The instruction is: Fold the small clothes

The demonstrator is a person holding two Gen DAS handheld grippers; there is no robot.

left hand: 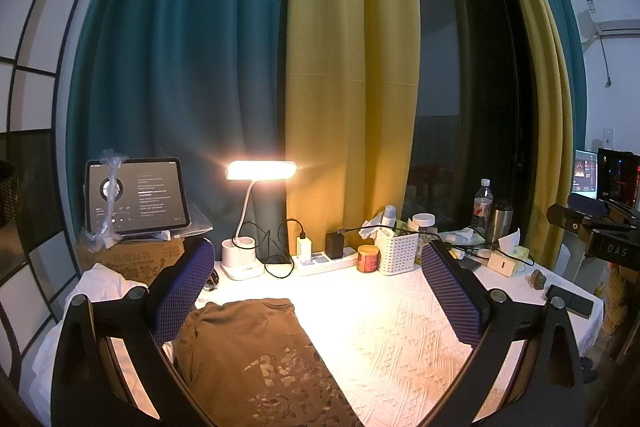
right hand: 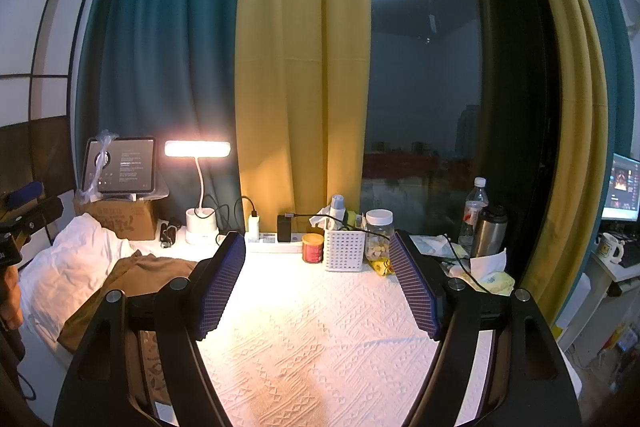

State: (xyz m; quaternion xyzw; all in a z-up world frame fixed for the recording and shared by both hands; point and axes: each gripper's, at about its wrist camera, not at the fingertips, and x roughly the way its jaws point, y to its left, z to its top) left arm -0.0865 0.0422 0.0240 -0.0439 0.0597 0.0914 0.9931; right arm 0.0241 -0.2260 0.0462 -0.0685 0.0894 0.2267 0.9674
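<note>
A brown garment (left hand: 256, 355) with a pale print lies folded on the white textured tablecloth (left hand: 400, 327), at the left front. My left gripper (left hand: 320, 291) is open and empty, held above the garment's far edge. In the right wrist view the garment (right hand: 136, 283) lies to the left. My right gripper (right hand: 316, 287) is open and empty over bare tablecloth (right hand: 320, 339). White clothes (right hand: 68, 267) are piled at the table's left edge, also seen in the left wrist view (left hand: 104, 283).
Along the back stand a lit desk lamp (left hand: 260, 171), a tablet (left hand: 136, 195) on a cardboard box, a power strip (left hand: 324, 261), a red can (right hand: 312, 247), a white basket (right hand: 344, 249), a jar (right hand: 378, 235), a bottle (right hand: 472, 211) and a steel flask (right hand: 488, 231). Curtains hang behind.
</note>
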